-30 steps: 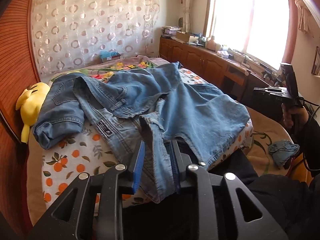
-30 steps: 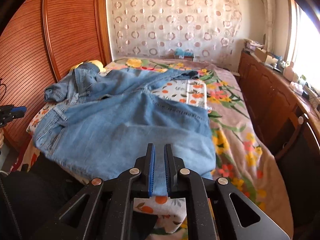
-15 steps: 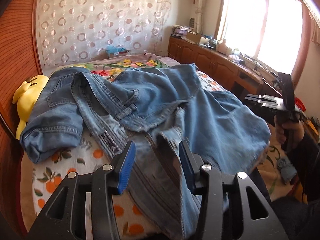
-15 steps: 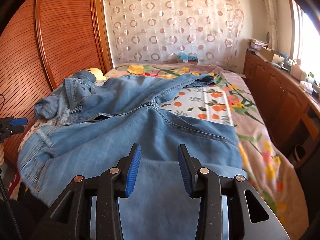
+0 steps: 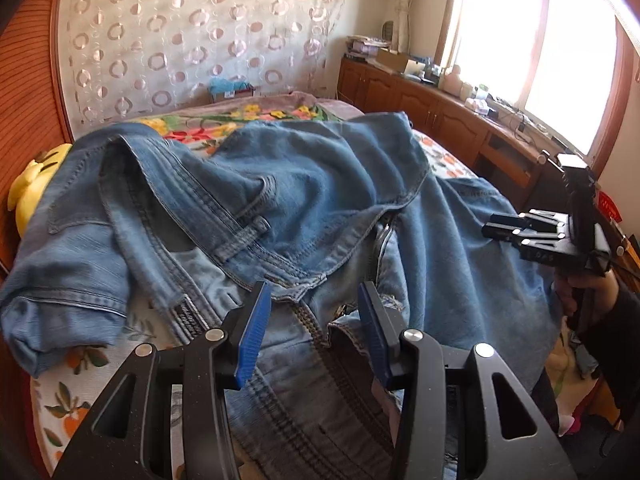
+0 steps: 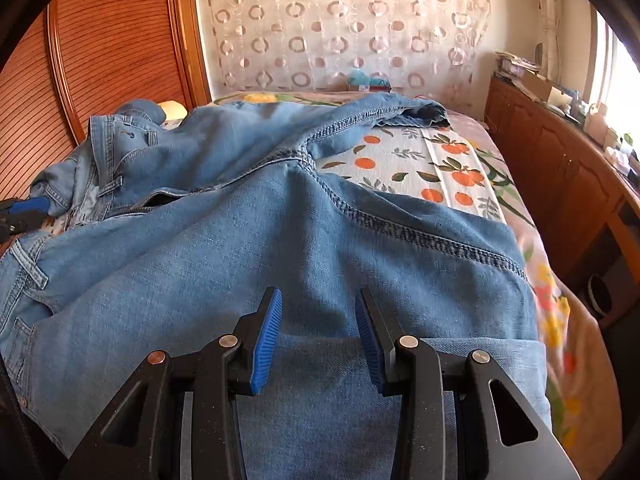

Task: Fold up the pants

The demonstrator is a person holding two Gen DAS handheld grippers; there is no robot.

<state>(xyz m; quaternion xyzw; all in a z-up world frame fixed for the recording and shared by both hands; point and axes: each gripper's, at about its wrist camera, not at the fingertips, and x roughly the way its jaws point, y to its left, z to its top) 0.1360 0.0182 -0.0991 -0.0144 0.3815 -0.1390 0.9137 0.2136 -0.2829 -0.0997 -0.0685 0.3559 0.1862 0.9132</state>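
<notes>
Blue denim jeans [image 5: 320, 184] lie rumpled across the bed, the waistband and open fly toward the left wrist camera. My left gripper [image 5: 314, 292] hovers open just over the fly, with no cloth pinched between its blue pads. In the right wrist view the jeans [image 6: 240, 240] spread wide, one leg doubled over at the near edge. My right gripper [image 6: 319, 296] is open above that leg and holds nothing. The right gripper [image 5: 520, 228] also shows at the right of the left wrist view, and the left gripper [image 6: 24, 208] peeks in at the left edge of the right wrist view.
An orange-print sheet [image 6: 420, 160] covers the bed. A yellow plush toy [image 5: 28, 192] lies by the wooden wall panel [image 6: 100, 60]. Wooden cabinets [image 6: 560, 160] run under the window on the right. A person's hand [image 5: 588, 292] holds the right gripper.
Both grippers let go of the denim and opened. Both moved forward and down over the jeans, which settled flatter on the bed.
</notes>
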